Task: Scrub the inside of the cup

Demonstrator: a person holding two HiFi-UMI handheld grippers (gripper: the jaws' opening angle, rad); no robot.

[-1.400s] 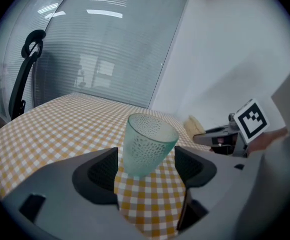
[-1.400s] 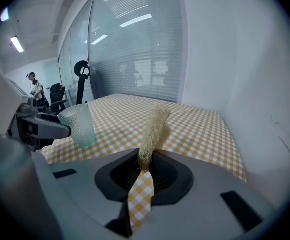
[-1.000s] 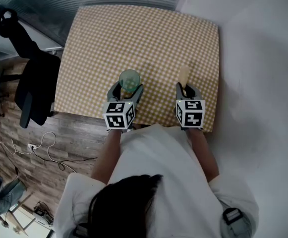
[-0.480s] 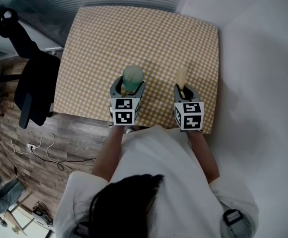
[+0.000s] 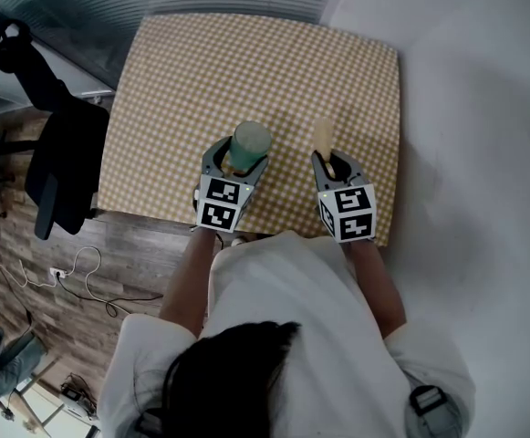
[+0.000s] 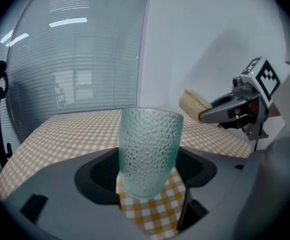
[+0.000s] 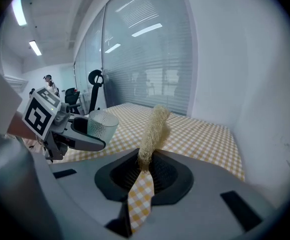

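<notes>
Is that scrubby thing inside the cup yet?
Out: the loofah scrubber stands in the right gripper, apart from the cup held in the left gripper.

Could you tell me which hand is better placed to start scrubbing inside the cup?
Right. The right claw grips the loofah, close beside the cup that the left claw holds.
</notes>
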